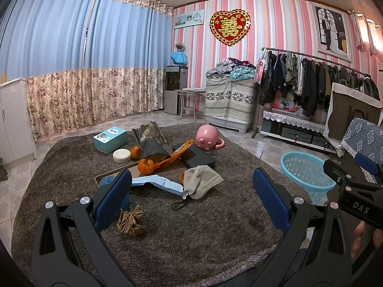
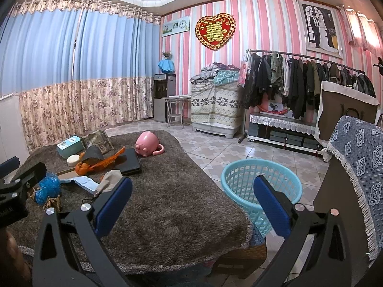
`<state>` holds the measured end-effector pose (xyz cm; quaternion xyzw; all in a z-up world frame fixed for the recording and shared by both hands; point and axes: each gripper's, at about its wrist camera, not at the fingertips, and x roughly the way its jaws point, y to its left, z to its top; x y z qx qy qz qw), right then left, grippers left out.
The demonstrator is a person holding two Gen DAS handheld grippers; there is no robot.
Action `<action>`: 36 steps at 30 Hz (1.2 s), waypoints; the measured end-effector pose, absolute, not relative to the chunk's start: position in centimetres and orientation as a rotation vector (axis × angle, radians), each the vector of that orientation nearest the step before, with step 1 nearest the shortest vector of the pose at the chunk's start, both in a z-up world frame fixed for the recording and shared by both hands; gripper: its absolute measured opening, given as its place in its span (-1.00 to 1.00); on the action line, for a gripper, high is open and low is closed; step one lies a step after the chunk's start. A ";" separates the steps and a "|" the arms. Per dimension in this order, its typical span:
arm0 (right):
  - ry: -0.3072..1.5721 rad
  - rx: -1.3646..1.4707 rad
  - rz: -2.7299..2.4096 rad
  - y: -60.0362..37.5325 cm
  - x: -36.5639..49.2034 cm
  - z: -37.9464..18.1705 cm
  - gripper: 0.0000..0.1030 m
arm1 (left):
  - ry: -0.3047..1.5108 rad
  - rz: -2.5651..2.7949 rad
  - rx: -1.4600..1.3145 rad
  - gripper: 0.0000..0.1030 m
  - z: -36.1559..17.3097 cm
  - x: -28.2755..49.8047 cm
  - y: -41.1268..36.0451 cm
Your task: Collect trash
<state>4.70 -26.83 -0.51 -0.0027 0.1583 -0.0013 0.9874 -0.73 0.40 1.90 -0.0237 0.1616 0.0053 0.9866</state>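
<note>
Rug (image 1: 215, 227): crumpled paper (image 1: 131, 220) just by left hand-held gripper (image 1: 191, 191), spread wide.

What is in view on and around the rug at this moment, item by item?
rug: 1, brown, under the clutter
crumpled paper: 1, tan, rug front left
face mask: 1, beige, rug middle
paper slip: 1, white-blue, left of mask
orange peel: 1, orange, behind slip
box: 1, teal, rug back left
round tin: 1, cream, beside box
mug: 1, pink, tipped over at back
case: 1, black, before mug
basket: 1, light blue, floor right of rug
left gripper: open
right gripper: open
</note>
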 end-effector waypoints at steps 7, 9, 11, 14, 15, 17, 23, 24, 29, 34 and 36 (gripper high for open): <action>0.320 -0.003 -0.002 -26.9 4.7 -0.6 0.92 | 0.327 0.012 -0.052 0.90 2.0 -1.0 0.6; 0.320 -0.004 -0.003 -27.0 4.7 -0.6 0.93 | 0.333 0.009 -0.048 0.90 2.0 -0.9 0.5; 0.321 -0.005 -0.004 -27.2 4.7 -0.7 0.92 | 0.339 0.004 -0.048 0.90 2.2 -0.8 0.7; 0.320 -0.004 -0.003 -26.8 4.8 -0.6 0.93 | 0.345 0.001 -0.050 0.90 -0.1 0.2 0.9; 0.321 -0.006 -0.004 -26.9 4.8 -0.6 0.93 | 0.347 0.000 -0.052 0.90 -0.2 0.3 1.0; 0.323 -0.010 -0.009 -28.4 3.6 -0.5 0.92 | 0.351 -0.003 -0.055 0.90 -0.6 0.7 0.9; 0.328 -0.017 -0.010 -27.8 4.6 -1.3 0.92 | 0.372 0.000 -0.059 0.90 -1.4 1.5 1.1; 0.327 -0.016 -0.009 -27.6 4.7 -1.3 0.92 | 0.377 0.003 -0.058 0.90 -1.5 1.7 1.1; 0.329 -0.007 -0.003 -26.8 5.9 -2.0 0.93 | 0.385 0.015 -0.057 0.90 -1.9 2.2 1.6; 0.334 -0.003 -0.013 -26.5 7.4 -2.1 0.93 | 0.398 0.053 -0.054 0.90 -2.3 2.8 2.8; 0.337 0.001 -0.019 -26.5 8.0 -2.1 0.93 | 0.407 0.076 -0.061 0.90 -2.6 3.1 3.9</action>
